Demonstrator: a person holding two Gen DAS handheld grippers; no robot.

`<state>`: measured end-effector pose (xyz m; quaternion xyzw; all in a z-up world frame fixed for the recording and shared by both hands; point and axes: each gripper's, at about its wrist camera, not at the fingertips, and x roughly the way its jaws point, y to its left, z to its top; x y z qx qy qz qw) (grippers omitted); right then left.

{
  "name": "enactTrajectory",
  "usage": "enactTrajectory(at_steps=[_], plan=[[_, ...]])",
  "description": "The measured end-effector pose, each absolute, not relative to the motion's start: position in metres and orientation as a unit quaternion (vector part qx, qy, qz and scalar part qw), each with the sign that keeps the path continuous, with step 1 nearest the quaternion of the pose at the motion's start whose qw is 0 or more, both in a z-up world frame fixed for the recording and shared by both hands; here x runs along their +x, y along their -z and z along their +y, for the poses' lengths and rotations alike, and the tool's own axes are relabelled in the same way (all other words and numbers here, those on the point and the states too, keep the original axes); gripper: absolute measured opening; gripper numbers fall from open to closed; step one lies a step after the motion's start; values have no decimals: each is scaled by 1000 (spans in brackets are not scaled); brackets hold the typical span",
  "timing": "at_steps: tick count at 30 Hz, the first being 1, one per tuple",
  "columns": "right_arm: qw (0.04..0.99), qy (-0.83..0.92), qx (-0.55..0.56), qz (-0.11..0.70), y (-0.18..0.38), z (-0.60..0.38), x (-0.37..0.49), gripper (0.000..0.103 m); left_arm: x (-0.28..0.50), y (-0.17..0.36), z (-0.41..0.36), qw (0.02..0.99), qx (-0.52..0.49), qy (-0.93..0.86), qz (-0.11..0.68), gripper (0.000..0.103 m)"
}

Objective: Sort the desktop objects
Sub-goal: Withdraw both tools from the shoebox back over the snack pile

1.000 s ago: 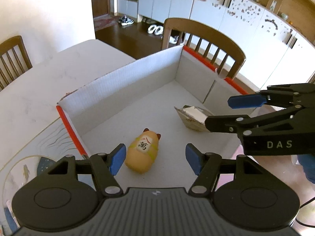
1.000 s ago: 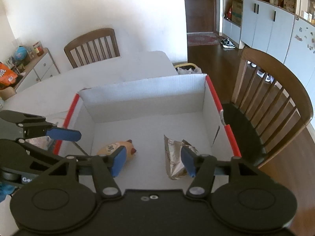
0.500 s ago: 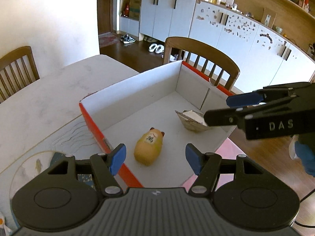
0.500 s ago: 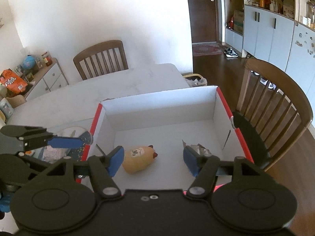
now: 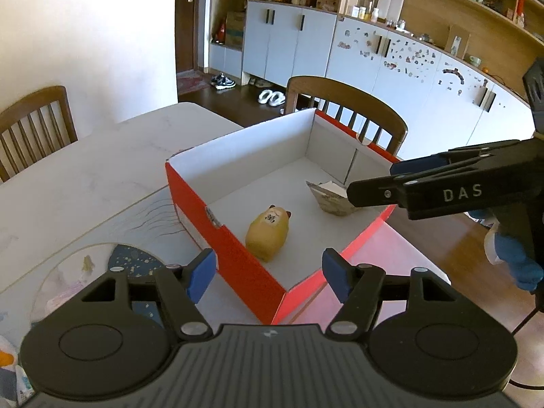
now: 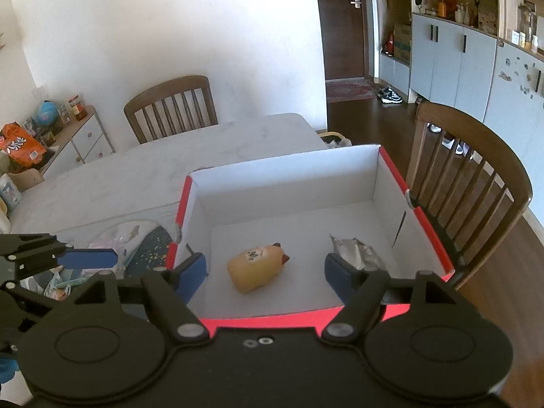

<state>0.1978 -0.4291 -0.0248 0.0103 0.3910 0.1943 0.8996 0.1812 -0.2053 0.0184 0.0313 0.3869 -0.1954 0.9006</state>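
Note:
A red cardboard box [image 5: 238,251] with a white inside [image 6: 289,176] stands on the table. In it lie a yellow cat-shaped toy [image 5: 268,234] [image 6: 258,267] on its side and a crumpled silver wrapper [image 5: 331,197] [image 6: 357,255]. My left gripper [image 5: 268,273] hovers open above the box's near corner, empty. My right gripper [image 6: 264,273] hangs over the box's near wall; its jaws are opening with nothing between them. From the left wrist it shows side-on [image 5: 372,182] above the wrapper. One blue pad [image 6: 90,257] of the left gripper shows at the left.
The white marble table [image 5: 85,170] carries a placemat with a dark blue pattern [image 5: 136,261] left of the box, plus small packets [image 6: 57,285]. Wooden chairs stand behind the box [image 5: 340,102] and at the far side [image 6: 173,102]. A person's blue-gloved hand [image 5: 513,258] holds the right gripper.
Both grippers have drawn back and risen away from the box, so its red outer walls now show. The right jaws have widened. Toy and wrapper have stayed in place.

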Motion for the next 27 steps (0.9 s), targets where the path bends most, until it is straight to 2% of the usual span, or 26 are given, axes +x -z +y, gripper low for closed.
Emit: enactTrajectory(at_steps=[10,13,14,17,27], plan=[[902,-197,3,385,25,-405,174,85,154,-18,-176,905,24,185,383,83],[906,-196,0,375,22,-396,164,93,146,-21,-165,905,6,183,384,84],[908,-195,0,371,21,-393,161,93,144,-23,-163,906,2,184,382,87],[909,-198,4,366,18,-387,156,95,137,-26,-153,910,0,177,374,103],[909,-209,10,362,20,-363,138,96,117,-23,-114,919,-5,152,363,103]])
